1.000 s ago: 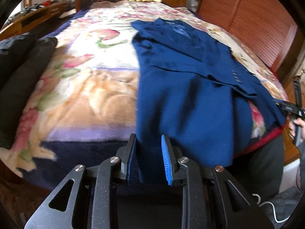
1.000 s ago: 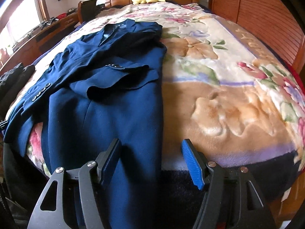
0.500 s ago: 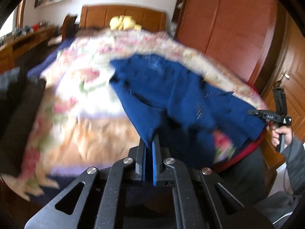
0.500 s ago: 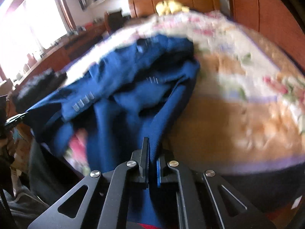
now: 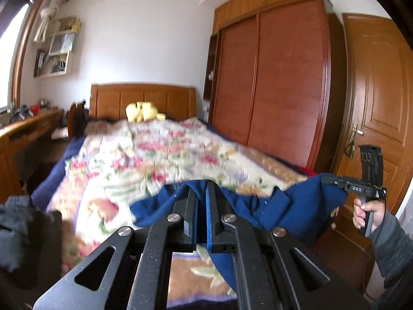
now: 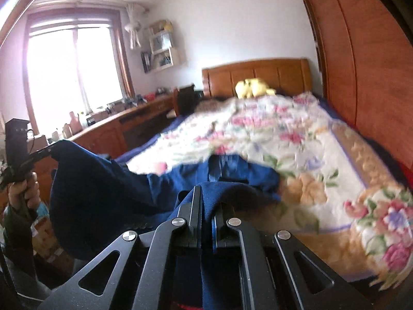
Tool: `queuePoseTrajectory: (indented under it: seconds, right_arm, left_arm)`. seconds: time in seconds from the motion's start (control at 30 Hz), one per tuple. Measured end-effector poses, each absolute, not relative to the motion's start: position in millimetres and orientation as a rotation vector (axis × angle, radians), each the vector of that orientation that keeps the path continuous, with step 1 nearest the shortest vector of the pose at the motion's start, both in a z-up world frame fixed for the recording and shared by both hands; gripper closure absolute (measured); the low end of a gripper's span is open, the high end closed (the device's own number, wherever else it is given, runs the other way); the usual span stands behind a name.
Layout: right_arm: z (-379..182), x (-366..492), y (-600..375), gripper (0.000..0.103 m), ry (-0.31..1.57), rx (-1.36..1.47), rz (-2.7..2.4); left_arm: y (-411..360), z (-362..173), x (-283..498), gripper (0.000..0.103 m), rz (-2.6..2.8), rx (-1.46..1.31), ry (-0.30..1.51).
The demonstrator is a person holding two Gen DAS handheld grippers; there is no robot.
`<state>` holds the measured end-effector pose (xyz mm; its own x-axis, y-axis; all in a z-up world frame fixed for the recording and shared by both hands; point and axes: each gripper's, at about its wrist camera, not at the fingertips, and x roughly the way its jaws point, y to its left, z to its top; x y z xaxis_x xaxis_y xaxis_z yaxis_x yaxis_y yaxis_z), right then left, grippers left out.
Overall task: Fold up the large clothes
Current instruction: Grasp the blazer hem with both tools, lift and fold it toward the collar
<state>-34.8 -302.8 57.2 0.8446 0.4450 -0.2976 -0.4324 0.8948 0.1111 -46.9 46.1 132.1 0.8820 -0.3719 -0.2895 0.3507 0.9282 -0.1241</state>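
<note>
Left gripper: fingers drawn close together with a fold of the navy jacket pinched between them; blue cloth shows in the narrow slot and hangs below the jaws. Right gripper: likewise nearly closed, with the jacket's edge clamped between the black finger and the blue-padded one, the fabric draping down through the frame of the tool.

Location of the garment — it is raised at the foot of the bed, stretched between the two tools. In the left wrist view the cloth spans rightward from the jaws to the other tool, which a hand in a grey sleeve grips by its handle near the wooden door. In the right wrist view the cloth sags leftward in a deep fold toward the opposite tool, held by a hand at the frame's left edge. The far part of the jacket, where the collar area shows, lies on the floral blanket; how much of it rests there cannot be told, as the blanket and cloth are blurred.

Surroundings: a yellow plush toy sits against the wooden headboard. A tall wooden wardrobe stands along the bed's right side. A long wooden desk with small items runs under the bright window — wall shelves hang beside it. Dark clothing lies at the lower left of the left wrist view.
</note>
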Motion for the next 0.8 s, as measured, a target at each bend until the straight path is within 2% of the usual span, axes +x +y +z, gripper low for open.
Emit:
queuePoseTrajectory:
  seconds: [0.2, 0.37, 0.6, 0.8]
  right_arm:
    - [95, -88, -329, 0.099, 0.210, 0.033, 0.467]
    - [98, -85, -340, 0.098, 0.204, 0.022, 0.421]
    - [70, 64, -311, 0.098, 0.379, -0.036, 0.341]
    - [30, 183, -287, 0.098, 0.462, -0.025, 0.280]
  left_arm:
    - [62, 169, -62, 0.098, -0.365, -0.050, 0.220]
    - [65, 160, -19, 0.098, -0.343, -0.045, 0.246]
    - [77, 88, 129, 0.098, -0.218, -0.036, 0.437]
    - [78, 37, 216, 0.098, -0.164, -0.046, 0.549]
